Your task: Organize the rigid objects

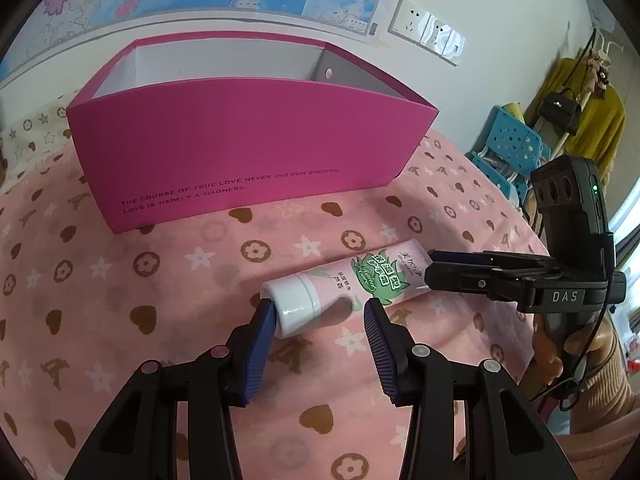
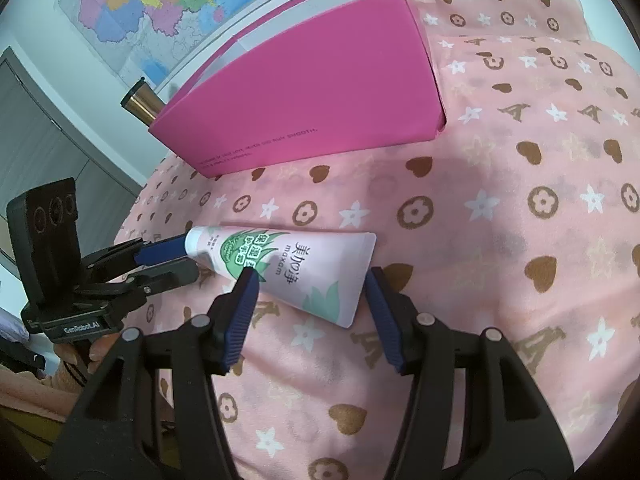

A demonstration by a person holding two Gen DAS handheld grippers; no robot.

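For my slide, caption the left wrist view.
Open left gripper straddles the white cap of a pink hand-cream tube before an open magenta cardboard box.

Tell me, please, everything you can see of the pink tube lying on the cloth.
The pink tube is a soft-looking plastic squeeze tube with a white screw cap, green leaf artwork and "maxam" printed on it. It lies flat on the patterned cloth, in front of the pink box and apart from it. The left gripper brackets its cap end, the right gripper its flat crimped end; both are open.
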